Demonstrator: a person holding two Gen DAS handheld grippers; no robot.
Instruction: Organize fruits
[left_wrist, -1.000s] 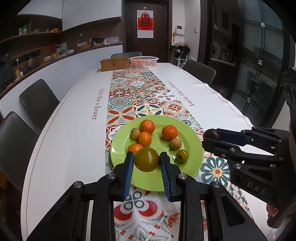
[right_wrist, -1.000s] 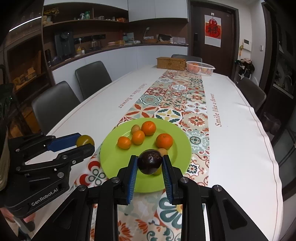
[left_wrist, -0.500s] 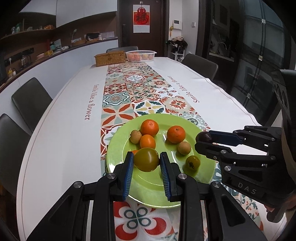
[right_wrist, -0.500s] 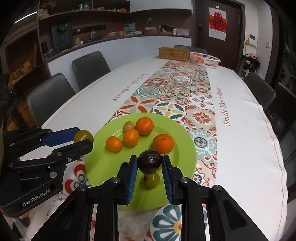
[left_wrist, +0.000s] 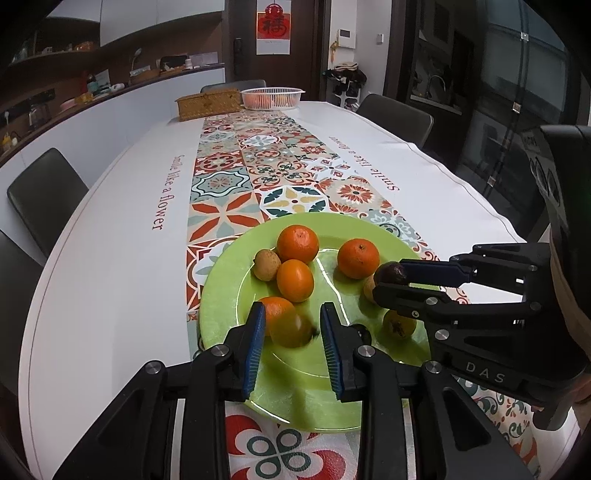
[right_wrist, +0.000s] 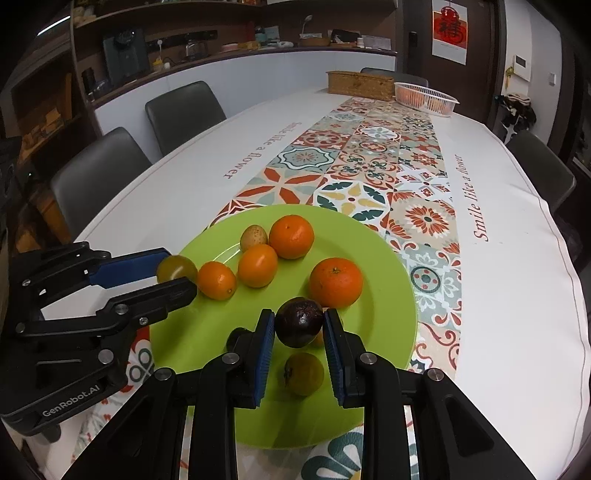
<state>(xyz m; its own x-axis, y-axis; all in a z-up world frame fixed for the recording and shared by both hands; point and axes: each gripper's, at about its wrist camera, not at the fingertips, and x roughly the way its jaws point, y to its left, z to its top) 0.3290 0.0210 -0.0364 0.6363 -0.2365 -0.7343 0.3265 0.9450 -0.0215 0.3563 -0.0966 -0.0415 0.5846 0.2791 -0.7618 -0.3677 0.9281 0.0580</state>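
A green plate (left_wrist: 221, 291) (right_wrist: 380, 254) on the patterned runner holds several oranges (left_wrist: 297, 243) (right_wrist: 335, 282), a small tan fruit (left_wrist: 266, 264) and a yellow-green fruit (right_wrist: 303, 373). My left gripper (left_wrist: 291, 314) (right_wrist: 179, 273) hangs low over the plate's near left part with its jaws opening. A blurred yellow-green tomato-like fruit (left_wrist: 291, 328) (right_wrist: 176, 266) sits between the pads with a gap on each side. My right gripper (right_wrist: 299, 317) (left_wrist: 384, 282) is shut on a dark purple fruit (right_wrist: 300, 322) (left_wrist: 390, 272) just above the plate's near right part.
At the table's far end stand a white basket (left_wrist: 272, 98) with orange fruit and a wicker box (left_wrist: 208, 105). Dark chairs (right_wrist: 184, 110) line both long sides. The white tablecloth (left_wrist: 110, 277) stretches out to the left of the plate.
Both grippers have come forward and down over the plate. The left pads have parted from the yellow-green fruit, which now looks blurred and lower. The right grip is unchanged.
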